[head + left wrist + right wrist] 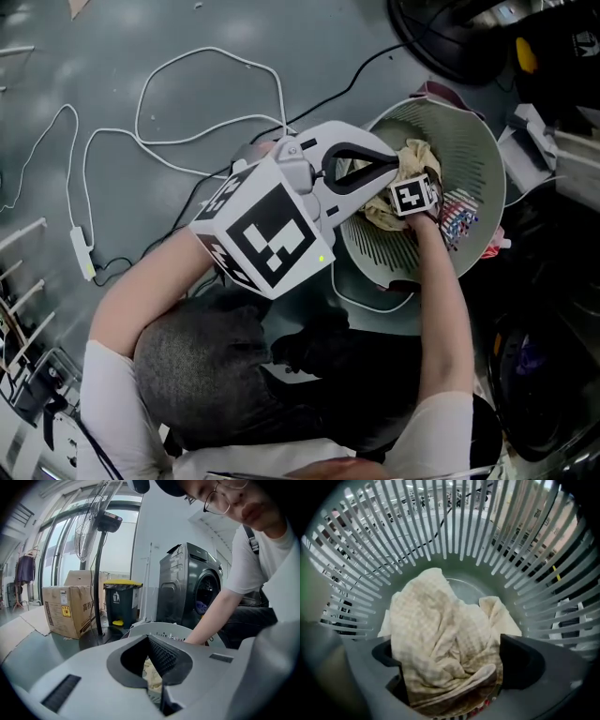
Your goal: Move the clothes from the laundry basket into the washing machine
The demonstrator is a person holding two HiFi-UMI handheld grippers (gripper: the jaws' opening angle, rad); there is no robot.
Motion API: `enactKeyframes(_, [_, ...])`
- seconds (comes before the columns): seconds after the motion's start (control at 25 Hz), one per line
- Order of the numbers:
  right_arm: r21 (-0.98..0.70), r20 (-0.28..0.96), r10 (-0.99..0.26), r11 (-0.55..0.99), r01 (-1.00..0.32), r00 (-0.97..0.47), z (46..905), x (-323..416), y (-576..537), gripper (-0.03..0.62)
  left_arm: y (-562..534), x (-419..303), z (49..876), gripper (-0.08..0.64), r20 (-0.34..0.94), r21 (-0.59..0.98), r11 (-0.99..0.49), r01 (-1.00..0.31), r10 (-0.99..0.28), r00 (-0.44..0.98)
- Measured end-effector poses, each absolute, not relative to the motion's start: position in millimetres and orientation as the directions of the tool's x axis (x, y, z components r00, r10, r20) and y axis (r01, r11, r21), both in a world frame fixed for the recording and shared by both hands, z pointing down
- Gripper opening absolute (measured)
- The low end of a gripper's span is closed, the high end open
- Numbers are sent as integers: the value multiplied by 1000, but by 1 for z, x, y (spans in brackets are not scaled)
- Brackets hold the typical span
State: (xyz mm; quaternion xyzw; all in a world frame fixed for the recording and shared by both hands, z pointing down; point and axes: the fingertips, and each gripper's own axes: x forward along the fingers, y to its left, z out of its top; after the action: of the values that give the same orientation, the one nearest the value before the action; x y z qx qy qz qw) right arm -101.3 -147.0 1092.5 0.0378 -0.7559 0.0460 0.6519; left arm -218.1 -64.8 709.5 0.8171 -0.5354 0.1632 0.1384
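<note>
A pale slatted laundry basket (473, 131) stands on the floor, and a cream checked cloth (440, 630) lies bunched in it. A striped cloth (459, 220) lies beside that one. My right gripper (452, 667) points straight down into the basket. It is open wide, with its dark pads (520, 660) on either side of the cream cloth. My left gripper (396, 169) reaches over the basket's near rim, its fingertips meeting above the cream cloth (152, 674), which shows through the gap behind them. The dark washing machine (194, 590) stands behind the basket with its door open.
A white cable (187, 94) and a black one snake over the grey floor left of the basket. A cardboard box (65, 609), a yellow-lidded bin (119, 599) and a fan stand (100, 573) are beyond. The person's knees crowd the near side.
</note>
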Motion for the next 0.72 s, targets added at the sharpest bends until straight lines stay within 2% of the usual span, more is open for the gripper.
enactKeyframes(0.2, [-111, 980, 82, 981, -158, -181, 1105, -109, -146, 609, -62, -215, 715, 5, 424, 65, -402, -913, -817, 390])
enactKeyframes(0.36, [-103, 993, 91, 981, -166, -81, 1119, -89, -155, 609, -60, -219, 716, 6, 418, 71, -392, -917, -823, 384])
enactKeyframes(0.48, [-137, 990, 128, 978, -159, -61, 1126, -88, -151, 609, -59, -225, 711, 5, 395, 68, -388, -919, -836, 382])
enactKeyframes(0.72, [-97, 994, 91, 989, -109, -60, 1130, -93, -147, 602, -60, -233, 711, 5, 385, 77, -361, -929, -849, 362])
